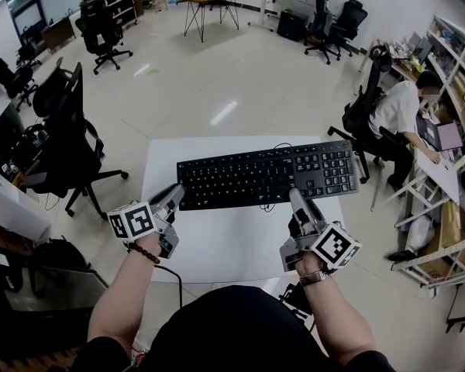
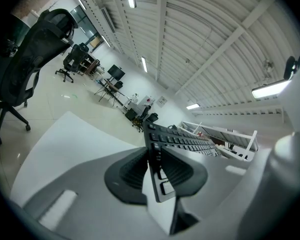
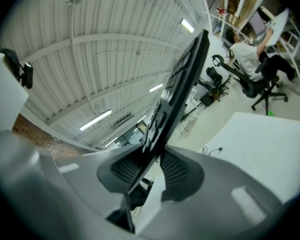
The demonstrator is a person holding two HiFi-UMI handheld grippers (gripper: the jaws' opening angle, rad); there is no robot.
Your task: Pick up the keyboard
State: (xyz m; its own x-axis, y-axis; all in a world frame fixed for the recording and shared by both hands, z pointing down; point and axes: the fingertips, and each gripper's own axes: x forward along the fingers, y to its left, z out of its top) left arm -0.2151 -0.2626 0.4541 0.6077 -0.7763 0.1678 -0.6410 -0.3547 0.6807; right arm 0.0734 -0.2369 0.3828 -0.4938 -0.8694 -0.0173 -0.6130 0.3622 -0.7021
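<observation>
One black full-size keyboard [image 1: 263, 175] with a thin black cable [image 1: 281, 145] hangs over one white rectangular table [image 1: 217, 246], lifted a little. Two grey tongs carry it. The left gripper [image 1: 174, 194] is clenched on the keyboard's near left corner, and the right gripper [image 1: 296, 200] on its near edge, right of centre. In each gripper view the ribbed pads [image 2: 132, 171] press both faces of the board. The key legends are too small to read
</observation>
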